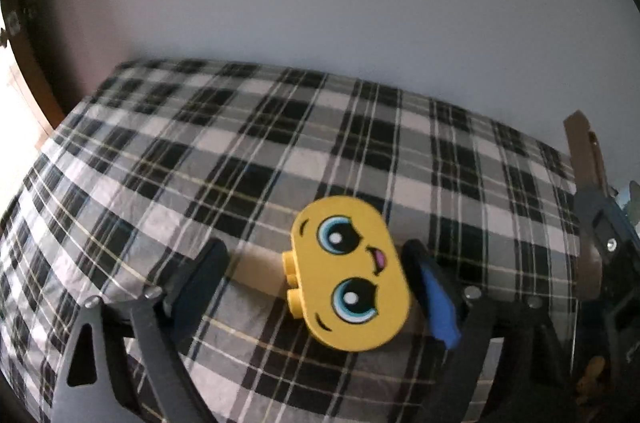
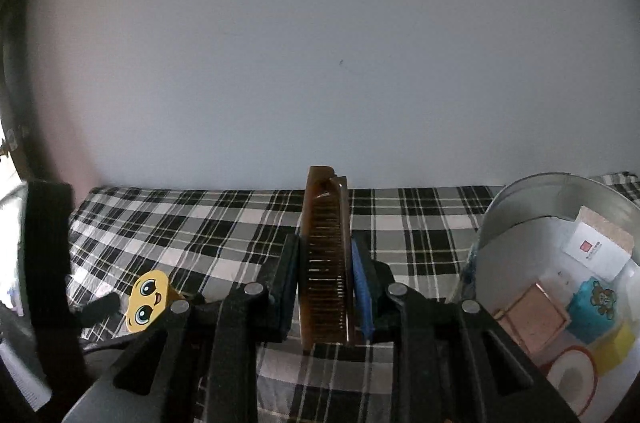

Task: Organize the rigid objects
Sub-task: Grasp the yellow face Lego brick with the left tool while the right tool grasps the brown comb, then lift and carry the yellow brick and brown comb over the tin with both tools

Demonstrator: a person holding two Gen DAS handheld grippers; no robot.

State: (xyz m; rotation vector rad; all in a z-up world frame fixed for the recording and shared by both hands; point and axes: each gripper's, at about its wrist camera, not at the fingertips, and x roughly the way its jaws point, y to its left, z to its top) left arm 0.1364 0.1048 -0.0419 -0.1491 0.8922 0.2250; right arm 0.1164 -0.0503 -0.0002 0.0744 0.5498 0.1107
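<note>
A checked tablecloth lies before a plain white wall.

Black tongs with silver screws and blue pads.

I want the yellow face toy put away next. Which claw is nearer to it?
Left. The left claw is open around the face toy, pads not pressing it. The right claw is off to the side, shut on a comb.
</note>
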